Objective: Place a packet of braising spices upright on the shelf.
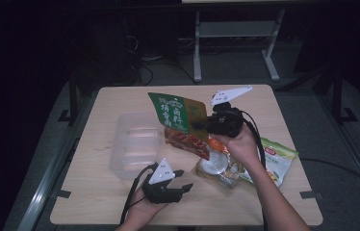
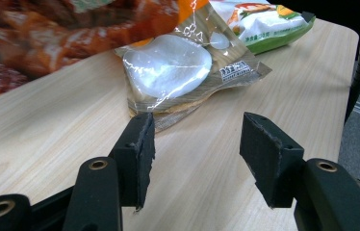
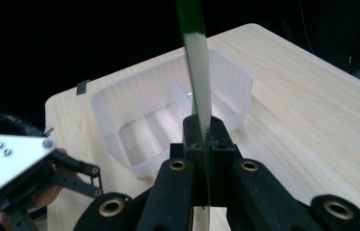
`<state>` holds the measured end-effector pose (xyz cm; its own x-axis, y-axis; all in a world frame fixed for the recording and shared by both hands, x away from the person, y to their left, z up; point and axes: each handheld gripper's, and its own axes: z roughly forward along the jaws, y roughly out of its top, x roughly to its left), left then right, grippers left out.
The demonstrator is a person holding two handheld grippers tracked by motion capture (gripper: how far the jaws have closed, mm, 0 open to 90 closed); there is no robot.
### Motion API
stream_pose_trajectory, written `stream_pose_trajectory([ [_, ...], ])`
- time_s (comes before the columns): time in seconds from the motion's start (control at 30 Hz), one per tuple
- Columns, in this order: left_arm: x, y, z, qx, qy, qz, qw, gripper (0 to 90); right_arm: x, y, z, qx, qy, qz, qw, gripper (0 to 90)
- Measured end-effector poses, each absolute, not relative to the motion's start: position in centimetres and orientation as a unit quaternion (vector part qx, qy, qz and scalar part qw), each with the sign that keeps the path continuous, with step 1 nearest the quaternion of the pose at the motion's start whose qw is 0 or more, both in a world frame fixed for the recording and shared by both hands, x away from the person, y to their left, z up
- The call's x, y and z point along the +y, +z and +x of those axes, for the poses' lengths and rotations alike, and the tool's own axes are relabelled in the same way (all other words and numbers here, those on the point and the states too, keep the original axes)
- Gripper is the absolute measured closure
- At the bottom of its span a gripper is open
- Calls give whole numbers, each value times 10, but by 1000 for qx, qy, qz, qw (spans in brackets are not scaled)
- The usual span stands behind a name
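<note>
Right gripper: fingers pinching green pouch above bench | left gripper: fingers spread, near clear packet | tub beside

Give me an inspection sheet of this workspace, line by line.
Surface: light wooden table, tape marks at its edges.
Job's things: green and red snack bag held up above the table, clamped by the right gripper; clear plastic bin, empty, on the table to the left.
Clutter: clear packet with white contents and green and white bag lying flat at the right.
Grippers: left gripper open, low over the table, pointed at the clear packet; right gripper shut on the bag's edge.
Cables: black cable trailing from the left gripper; another down the right forearm.
Surroundings: dark room, grey desk frame behind, cables on the floor.
</note>
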<state>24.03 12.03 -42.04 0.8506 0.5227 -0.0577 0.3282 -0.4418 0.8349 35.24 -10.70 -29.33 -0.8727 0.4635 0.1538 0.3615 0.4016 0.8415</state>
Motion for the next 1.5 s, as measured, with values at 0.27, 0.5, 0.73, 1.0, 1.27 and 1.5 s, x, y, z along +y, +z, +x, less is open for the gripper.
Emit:
stream_pose_trajectory([
  [0.27,119,-423,242,253,105,841,466,446,-89,-288,367,837,492,236,50,897],
  [0.5,120,-423,242,255,102,840,468,438,-78,-286,376,836,495,232,42,897],
  [0.73,121,-424,242,248,113,845,460,429,-64,-282,385,837,498,221,41,897],
  [1.0,121,-425,241,251,111,843,463,421,-48,-279,396,838,501,213,36,897],
  [1.27,124,-425,241,249,117,843,462,410,-32,-274,407,838,506,203,34,897],
  [1.5,125,-425,241,250,117,842,463,406,-13,-271,422,841,503,196,35,897],
])
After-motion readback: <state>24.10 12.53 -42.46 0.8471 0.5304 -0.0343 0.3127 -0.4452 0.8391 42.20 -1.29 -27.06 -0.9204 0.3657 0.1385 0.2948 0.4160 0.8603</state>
